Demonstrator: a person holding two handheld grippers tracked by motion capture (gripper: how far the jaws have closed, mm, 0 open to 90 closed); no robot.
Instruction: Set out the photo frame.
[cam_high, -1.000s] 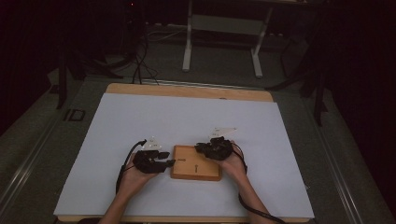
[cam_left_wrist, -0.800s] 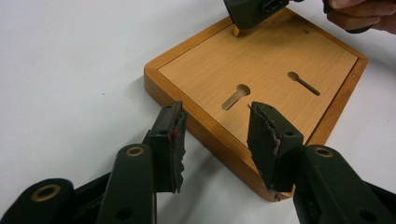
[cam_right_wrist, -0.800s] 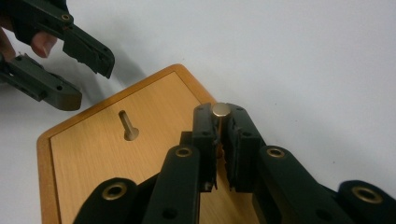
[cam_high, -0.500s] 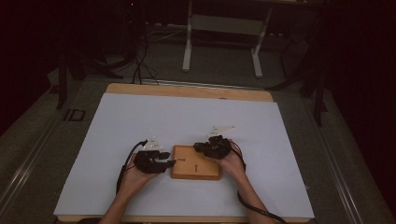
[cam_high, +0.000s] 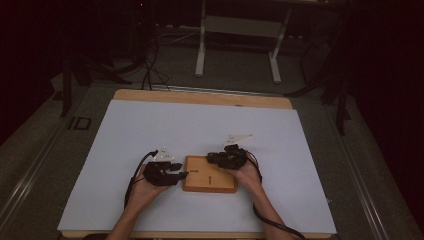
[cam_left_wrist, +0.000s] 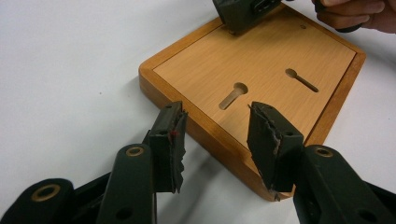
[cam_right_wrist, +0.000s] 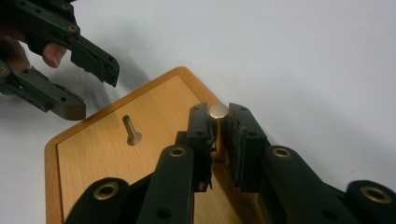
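A white table (cam_high: 150, 130) carries a wooden board (cam_high: 210, 174) near its front edge, lying flat between the two hands. The board has a raised rim and a paler inset panel with two keyhole slots (cam_left_wrist: 233, 95).

The left gripper (cam_high: 172, 175) sits at the board's left edge. Its jaws stand about half open, one on each side of the board's near edge, the right jaw over the rim, and nothing is pinched between them; whether a pad touches the wood I cannot tell.

The right gripper (cam_high: 216, 158) rests over the board's far right corner. Its jaws are nearly together around a small brass peg (cam_right_wrist: 218, 111), which stands upright in the board close to the rim, its round head showing just above the pads. The jaws have just been opening a little, with the peg between them; the pads sit tight against its shaft.
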